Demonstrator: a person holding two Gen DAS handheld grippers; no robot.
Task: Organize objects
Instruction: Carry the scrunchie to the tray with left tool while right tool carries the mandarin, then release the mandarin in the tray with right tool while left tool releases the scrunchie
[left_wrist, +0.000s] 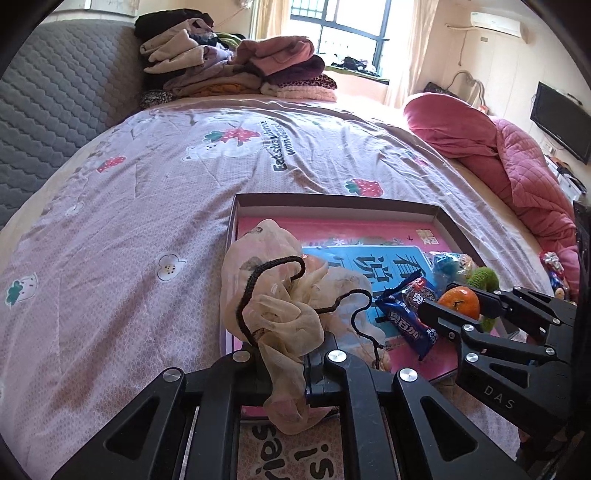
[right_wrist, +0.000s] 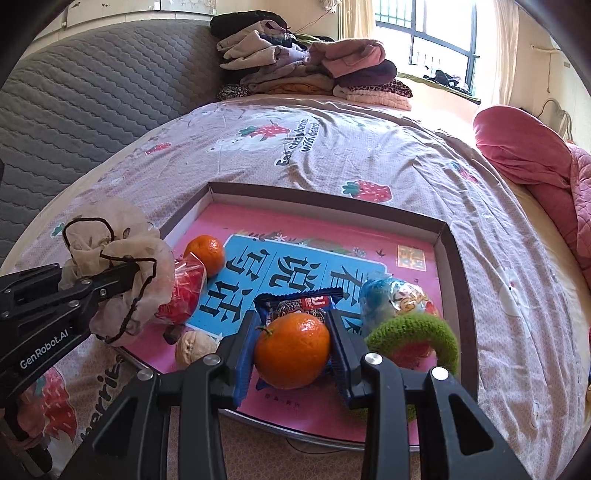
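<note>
A shallow brown-rimmed box (right_wrist: 450, 258) lies on the bed with a pink and blue book as its floor. My right gripper (right_wrist: 291, 325) is shut on a tangerine (right_wrist: 291, 354), held just above the box's near side. A second tangerine (right_wrist: 205, 254), a red packet (right_wrist: 184, 291), a walnut (right_wrist: 194, 349), a blue snack packet (right_wrist: 295, 301), a blue-white candy bag (right_wrist: 391, 299) and a green knitted ring (right_wrist: 417, 338) lie in the box. My left gripper (left_wrist: 286, 373) is shut on a sheer beige drawstring bag (left_wrist: 280, 295) with a black cord, at the box's left edge.
The bed has a mauve strawberry-print sheet (left_wrist: 147, 221). Folded clothes (left_wrist: 236, 70) are stacked at its far end, against a grey quilted headboard (left_wrist: 55, 110). A pink quilt (left_wrist: 517, 166) is heaped on the right side, and a TV (left_wrist: 561, 122) hangs on the right wall.
</note>
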